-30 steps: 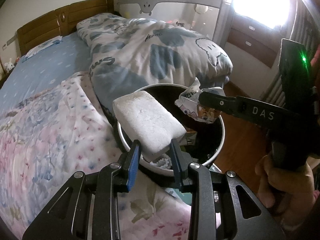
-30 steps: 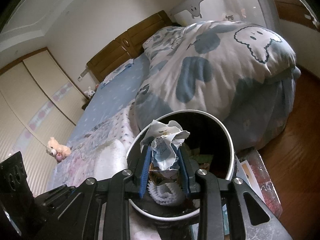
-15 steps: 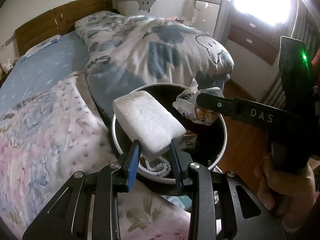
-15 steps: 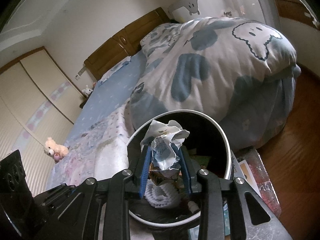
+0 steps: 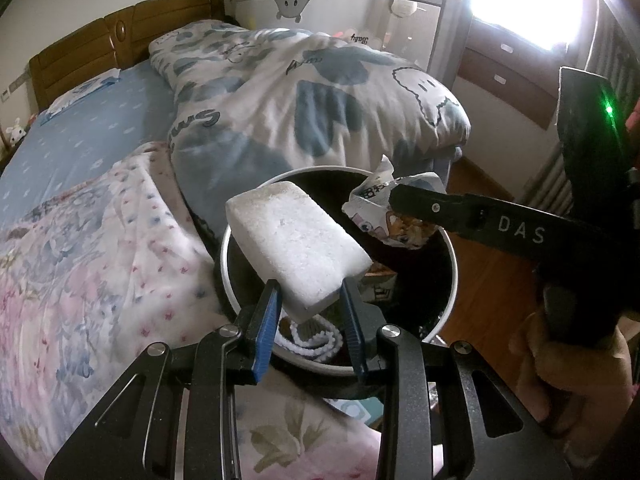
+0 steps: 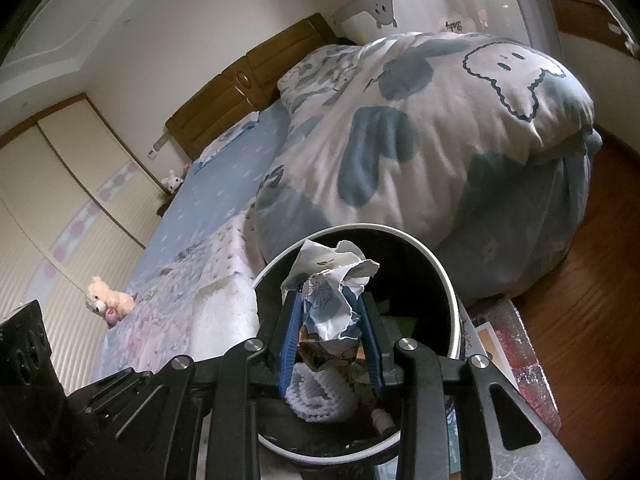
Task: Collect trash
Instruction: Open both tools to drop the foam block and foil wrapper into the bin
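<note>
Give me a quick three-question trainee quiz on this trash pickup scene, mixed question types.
1. True or false: the left tongs hold a white foam block.
2. What do the right tongs grip? A) plush toy B) crumpled paper wrapper C) bottle
3. Fill in: both items hang over the open ____.

Key:
1. True
2. B
3. trash bin

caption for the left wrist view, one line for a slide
Left gripper holds a white foam block over the trash bin; right gripper holds crumpled paper.
</note>
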`<state>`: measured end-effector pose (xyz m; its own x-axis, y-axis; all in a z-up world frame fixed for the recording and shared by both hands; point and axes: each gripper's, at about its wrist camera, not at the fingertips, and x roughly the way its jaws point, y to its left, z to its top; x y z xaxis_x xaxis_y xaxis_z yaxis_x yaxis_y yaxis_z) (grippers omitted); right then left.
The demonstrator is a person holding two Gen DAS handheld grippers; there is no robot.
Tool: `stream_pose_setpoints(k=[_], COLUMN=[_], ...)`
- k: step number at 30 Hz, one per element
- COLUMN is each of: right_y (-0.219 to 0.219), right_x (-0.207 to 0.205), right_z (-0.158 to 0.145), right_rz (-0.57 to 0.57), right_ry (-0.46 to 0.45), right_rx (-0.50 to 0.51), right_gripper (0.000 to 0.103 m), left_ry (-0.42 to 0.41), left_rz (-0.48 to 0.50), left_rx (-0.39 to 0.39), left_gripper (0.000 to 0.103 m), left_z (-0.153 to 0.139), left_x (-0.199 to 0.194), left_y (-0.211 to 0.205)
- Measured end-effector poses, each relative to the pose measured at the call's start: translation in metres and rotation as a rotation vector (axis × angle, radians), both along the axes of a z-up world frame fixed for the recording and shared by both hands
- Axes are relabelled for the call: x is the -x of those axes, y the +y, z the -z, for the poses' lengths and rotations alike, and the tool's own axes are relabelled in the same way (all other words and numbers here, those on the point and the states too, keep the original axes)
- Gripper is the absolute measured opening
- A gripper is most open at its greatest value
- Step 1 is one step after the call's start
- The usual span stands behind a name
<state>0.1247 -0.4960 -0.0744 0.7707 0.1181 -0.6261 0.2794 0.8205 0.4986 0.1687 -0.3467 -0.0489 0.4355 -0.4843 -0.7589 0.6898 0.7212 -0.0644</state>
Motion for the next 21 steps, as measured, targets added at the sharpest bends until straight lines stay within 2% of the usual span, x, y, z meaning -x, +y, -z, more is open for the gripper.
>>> stream_pose_setpoints(k=[8,13,14,15,16,21], right_y=[-0.002,-0.001,-0.001,-0.002,-0.003,-0.004], right_x=[-0.007,-0.01,-0.01,-0.011,-0.011,-0.006], right_z=[0.001,0.003,0.003,0.003,0.004,0.002], right_rz=[-0.005,-0.006,-0.003,-0.001,0.004,0.022], right_ry=[0.013,0.022,0.025,0.028,0.031,0.027], right_rx=[-0.003,-0.005,-0.009,-0.011,-0.014,-0.027], right_gripper=[0.031,0.032,0.036,0.042,0.045,0.058], left_ry=[0.019,0.03,0.031,0.028,0.023,0.007], left_rz=[-0.001,-0.008,-0.009,-0.009,-0.011,-0.028], left_rx=[0.001,-0.002,0.0,0.0,0.002,0.011], left_gripper=[0.031,0.038,0.039,0.044,0.049,0.053], left_z=[0.005,0.005,0.004,0.004,0.004,0.0], left_x=[-0.005,-0.007,-0.007,-0.007,-0.007,0.0], left_y=[-0.002,-0.001,0.001,0.001,0.002,0.016])
